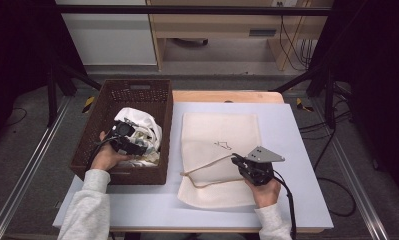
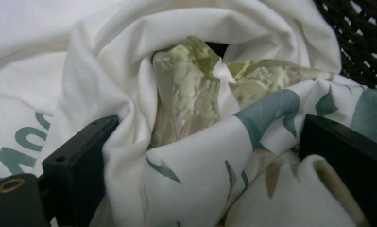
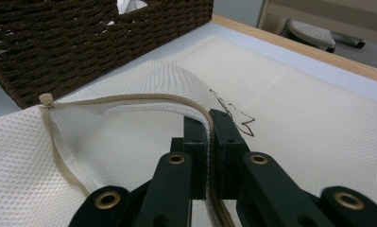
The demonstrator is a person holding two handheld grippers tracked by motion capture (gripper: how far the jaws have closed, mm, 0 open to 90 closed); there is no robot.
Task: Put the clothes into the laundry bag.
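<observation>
High view showed the work split across the table: at the left of the frame the left gripper (image 1: 123,134) was down inside the brown woven basket (image 1: 98,131), buried in a heap of white printed cloth (image 1: 146,121), while at lower centre the right gripper (image 1: 241,162) pinched the zipper edge of a cream mesh laundry bag (image 1: 222,129) lying flat on the pale table mat (image 1: 297,150). From the left gripper view, the jaws stood wide apart with a fold of the cloth (image 2: 195,156) bulging between them; the pads did not look to be pressing on it yet. From the right gripper view, the jaws were clamped together on the tan zipper tape (image 3: 129,98), lifting it so the bag's mouth gaped toward the basket (image 3: 82,42). I judged the cloth to be light, limp and bulky, likely to trail and snag on the basket's weave if taken by a loose corner, so a thick bunched fold near the middle of the heap seemed the safest hold. The mesh bag (image 3: 309,113) looked equally soft and floppy, giving no support of its own; the stitched zipper tape was its firmest part, and the grip there seemed well chosen for keeping the opening up.
</observation>
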